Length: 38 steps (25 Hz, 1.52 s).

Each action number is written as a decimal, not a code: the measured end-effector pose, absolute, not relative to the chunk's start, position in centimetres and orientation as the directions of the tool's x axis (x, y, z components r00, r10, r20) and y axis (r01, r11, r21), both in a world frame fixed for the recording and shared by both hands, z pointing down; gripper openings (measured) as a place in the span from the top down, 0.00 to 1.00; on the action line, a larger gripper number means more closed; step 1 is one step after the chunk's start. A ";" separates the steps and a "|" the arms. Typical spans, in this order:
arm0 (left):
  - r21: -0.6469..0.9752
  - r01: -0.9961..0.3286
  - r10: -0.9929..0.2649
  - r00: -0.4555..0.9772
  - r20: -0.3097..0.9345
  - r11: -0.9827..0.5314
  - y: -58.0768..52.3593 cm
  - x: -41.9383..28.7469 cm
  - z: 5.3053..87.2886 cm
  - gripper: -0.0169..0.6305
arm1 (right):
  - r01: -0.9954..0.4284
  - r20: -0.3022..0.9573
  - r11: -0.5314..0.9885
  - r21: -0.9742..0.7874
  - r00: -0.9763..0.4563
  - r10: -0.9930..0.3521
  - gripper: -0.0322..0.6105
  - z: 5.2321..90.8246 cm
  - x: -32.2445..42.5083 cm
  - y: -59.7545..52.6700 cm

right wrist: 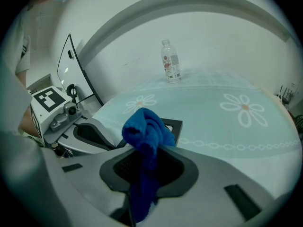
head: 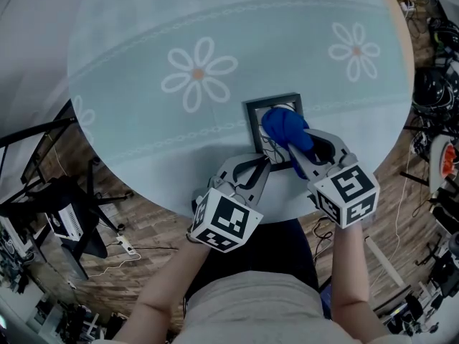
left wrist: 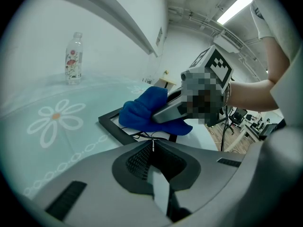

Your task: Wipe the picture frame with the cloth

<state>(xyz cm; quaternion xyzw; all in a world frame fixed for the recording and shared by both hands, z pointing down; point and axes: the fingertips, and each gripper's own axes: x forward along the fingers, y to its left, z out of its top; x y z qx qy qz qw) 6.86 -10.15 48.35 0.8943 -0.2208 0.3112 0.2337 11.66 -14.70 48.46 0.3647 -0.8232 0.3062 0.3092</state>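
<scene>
Pale blue, daisy-print round counter (head: pixel 129 142), and a clear floral-label plastic bottle (right wrist: pixel 171 62) standing upright near its far edge.

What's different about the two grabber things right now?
The right gripper is clamped on the blue cloth, while the left gripper has its jaws together and no cloth. The right gripper holds the cloth on top of the picture frame, while the left gripper sits at the frame's near edge. Both point toward the frame, and each has a marker cube.
</scene>
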 end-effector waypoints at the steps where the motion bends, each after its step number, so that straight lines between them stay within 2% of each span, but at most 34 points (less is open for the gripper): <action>1: 0.283 -0.540 -0.249 0.709 0.659 -0.793 -10.2 6.9 48.4 0.93 | -0.790 0.731 0.546 -0.278 -0.543 -0.413 0.81 48.5 11.6 -14.9; 18: 0.330 -0.548 -0.234 0.721 0.653 -0.768 -10.3 6.8 48.4 0.93 | -0.819 0.692 0.516 -0.252 -0.525 -0.496 0.81 48.2 11.5 -17.3; 23: 0.366 -0.579 -0.267 0.733 0.626 -0.729 -11.1 6.8 48.0 0.93 | -0.831 0.664 0.503 -0.238 -0.517 -0.540 0.81 47.7 11.6 -17.8; 38: 0.357 -0.572 -0.317 0.762 0.565 -0.738 -12.4 7.0 44.5 0.93 | -0.861 0.547 0.452 -0.233 -0.500 -0.671 0.81 42.6 12.1 -17.8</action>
